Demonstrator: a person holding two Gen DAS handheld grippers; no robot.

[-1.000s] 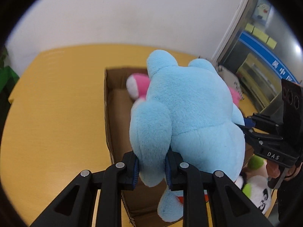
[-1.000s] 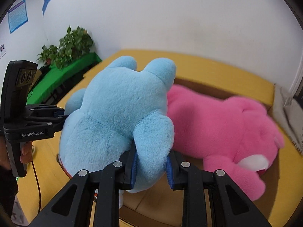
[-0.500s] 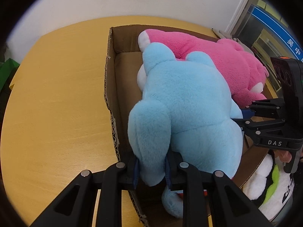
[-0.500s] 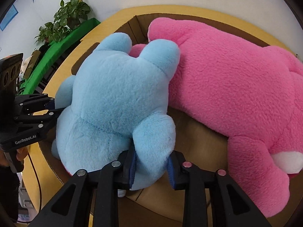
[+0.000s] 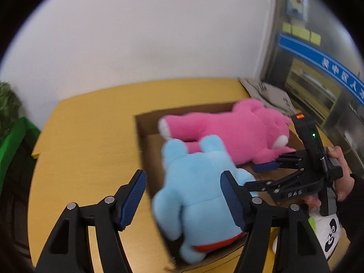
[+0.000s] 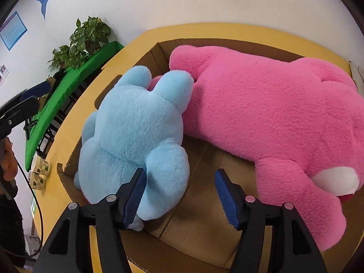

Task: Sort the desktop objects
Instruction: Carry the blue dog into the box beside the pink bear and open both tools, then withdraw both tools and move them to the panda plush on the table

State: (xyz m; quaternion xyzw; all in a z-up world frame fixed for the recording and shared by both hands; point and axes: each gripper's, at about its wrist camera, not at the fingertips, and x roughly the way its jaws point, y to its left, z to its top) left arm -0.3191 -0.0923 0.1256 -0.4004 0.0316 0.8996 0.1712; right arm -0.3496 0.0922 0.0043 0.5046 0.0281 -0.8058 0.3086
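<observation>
Left claw (image 5: 183, 195) spread wide, empty; right claw (image 6: 178, 194) likewise, beside the blue plush (image 6: 136, 134) in the box (image 6: 204, 227).

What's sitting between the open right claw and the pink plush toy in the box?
In the right wrist view, only bare cardboard box floor lies between the right claw and the pink plush toy. The blue plush toy lies off to the other side.

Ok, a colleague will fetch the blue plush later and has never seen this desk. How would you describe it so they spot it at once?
On the yellow table sits an open cardboard box holding two plush toys. The blue plush lies face down at the box's left end, its ears touching the much larger pink plush. It is the smaller, light blue one, with a red strip underneath.
</observation>
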